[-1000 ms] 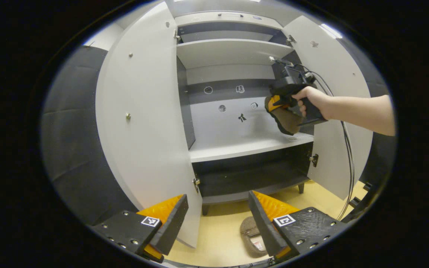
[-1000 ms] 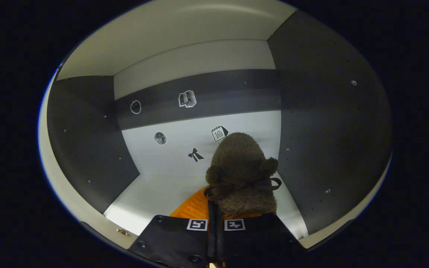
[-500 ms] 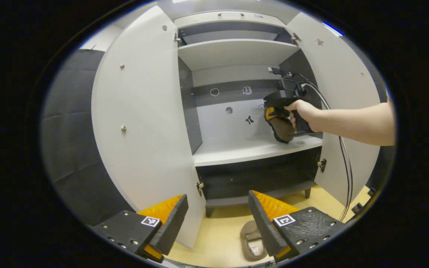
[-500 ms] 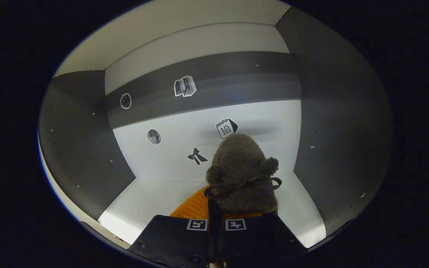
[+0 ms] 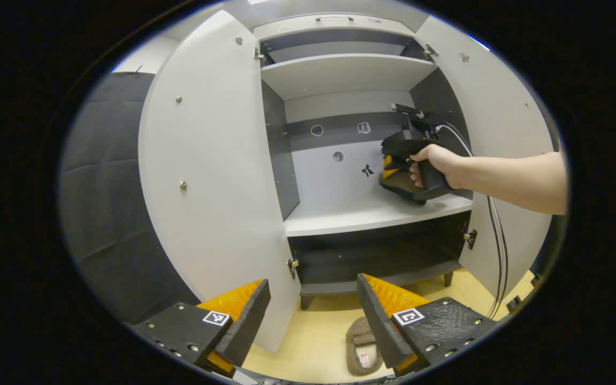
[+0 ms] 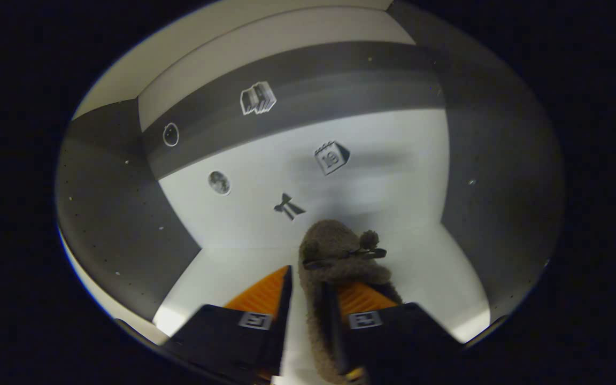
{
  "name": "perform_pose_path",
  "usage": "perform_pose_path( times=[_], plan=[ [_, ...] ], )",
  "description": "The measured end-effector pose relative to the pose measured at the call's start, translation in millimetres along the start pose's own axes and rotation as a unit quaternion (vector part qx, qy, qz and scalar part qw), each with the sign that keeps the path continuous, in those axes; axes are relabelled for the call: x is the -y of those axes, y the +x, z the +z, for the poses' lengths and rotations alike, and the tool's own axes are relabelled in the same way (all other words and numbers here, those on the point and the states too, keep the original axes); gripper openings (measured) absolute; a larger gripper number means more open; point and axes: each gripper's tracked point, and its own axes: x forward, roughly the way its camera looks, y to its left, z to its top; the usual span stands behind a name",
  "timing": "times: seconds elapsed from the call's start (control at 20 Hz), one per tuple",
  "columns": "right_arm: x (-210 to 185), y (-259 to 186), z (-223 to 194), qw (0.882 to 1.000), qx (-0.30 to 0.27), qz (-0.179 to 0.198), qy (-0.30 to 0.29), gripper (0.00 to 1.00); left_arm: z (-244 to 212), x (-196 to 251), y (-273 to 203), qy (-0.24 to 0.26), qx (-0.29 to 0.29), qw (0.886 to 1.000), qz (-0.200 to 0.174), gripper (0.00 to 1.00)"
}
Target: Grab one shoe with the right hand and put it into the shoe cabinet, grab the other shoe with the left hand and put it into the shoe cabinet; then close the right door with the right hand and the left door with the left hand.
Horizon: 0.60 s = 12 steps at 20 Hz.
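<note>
Closest in the left gripper view, the left gripper (image 5: 313,315) hangs low over the yellow floor (image 5: 318,331) with its jaws spread wide and nothing between them. On the floor just beyond its fingers lies a brown fuzzy slipper (image 5: 362,345), opening up, part of it hidden behind the right-hand finger. Past that stands the tall grey-and-white shoe cabinet (image 5: 351,160) with both doors swung open: the pale left door (image 5: 212,176) fills the near side, and the pale right door (image 5: 506,123) stands out on the far side. The cabinet's dark bottom compartment (image 5: 372,262) looks bare, as do the white upper shelf (image 5: 340,75) and the compartment above it. On the white middle shelf (image 5: 367,216), toward its right end, sits the second brown fuzzy slipper (image 5: 398,181), with a person's hand (image 5: 436,163) holding the right gripper (image 5: 393,168) at it. In the right gripper view that slipper (image 6: 340,262) rests with its sole on the shelf floor, toe pointing at the back wall; the right gripper (image 6: 308,299) has its jaws parted, the slipper's heel lying between them with a clear gap on the left side, though whether the other finger touches it I cannot tell. Small stickers (image 6: 332,158) dot the back panel behind it.
</note>
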Motion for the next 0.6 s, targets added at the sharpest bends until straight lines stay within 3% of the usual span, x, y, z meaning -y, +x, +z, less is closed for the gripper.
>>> perform_pose_path(
  times=[0.1, 0.15, 0.2, 0.25, 0.6],
  plan=[
    [-15.9, -6.6, -0.8, 1.000, -0.009, 0.029, 0.004, 0.75, -2.6, 2.8, -1.4, -0.006, -0.006, 1.000, 0.006, 0.94],
    [-19.7, -12.9, -3.0, 0.999, -0.015, 0.029, 0.001, 0.80, -3.6, 4.4, -1.7, -0.008, -0.008, 1.000, 0.010, 0.94],
    [-21.9, -18.8, -8.5, 0.999, -0.030, 0.028, 0.000, 0.94, -4.5, 5.6, -3.6, -0.008, -0.012, 1.000, 0.014, 0.94],
    [-27.1, -23.5, -17.9, 0.998, -0.051, 0.035, -0.001, 0.99, -4.7, 5.8, -6.1, -0.005, -0.015, 1.000, 0.021, 0.94],
    [-24.7, -57.3, -38.0, 0.993, -0.096, 0.036, -0.055, 0.98, 8.3, 0.4, -32.1, -0.002, -0.017, 0.998, 0.064, 0.94]
  ],
)
